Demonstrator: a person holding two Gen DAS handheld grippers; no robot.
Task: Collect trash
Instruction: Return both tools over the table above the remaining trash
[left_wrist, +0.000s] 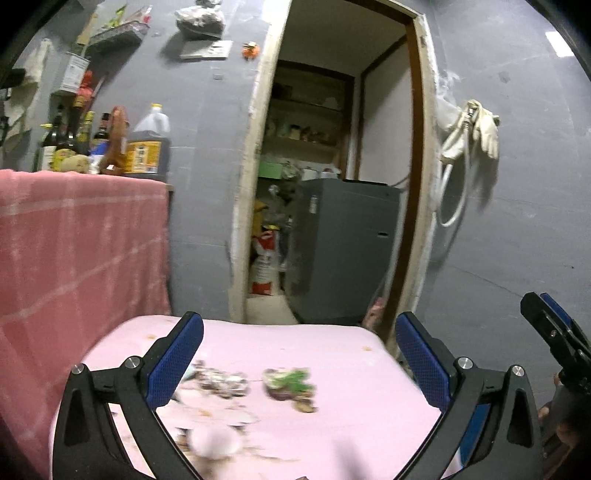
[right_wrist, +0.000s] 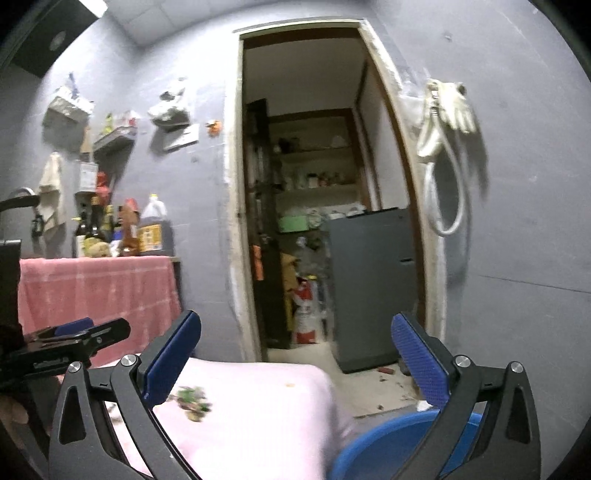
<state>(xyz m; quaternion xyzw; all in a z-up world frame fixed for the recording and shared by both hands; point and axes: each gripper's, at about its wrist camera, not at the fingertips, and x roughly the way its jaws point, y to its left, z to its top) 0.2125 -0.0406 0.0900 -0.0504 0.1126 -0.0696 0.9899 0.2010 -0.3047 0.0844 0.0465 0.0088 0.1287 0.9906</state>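
Food scraps lie on a pink cloth-covered surface (left_wrist: 332, 350): a green and purple scrap pile (left_wrist: 290, 384), a brownish shell pile (left_wrist: 221, 380) and a pale round piece (left_wrist: 214, 441) near the camera. My left gripper (left_wrist: 299, 354) hangs above them, open, nothing between its blue pads. My right gripper (right_wrist: 295, 354) is open and empty too, raised over the pink surface's (right_wrist: 258, 406) right end, with the green scrap pile (right_wrist: 192, 398) low on the left. A blue bin (right_wrist: 391, 439) sits below on the right. Each gripper shows at the edge of the other's view.
A pink towel (left_wrist: 74, 251) drapes a counter at left, with bottles and an oil jug (left_wrist: 147, 147) on top. Ahead, an open doorway (left_wrist: 332, 166) leads to a pantry with a grey fridge (left_wrist: 347, 243). White gloves (left_wrist: 476, 129) hang on the grey wall.
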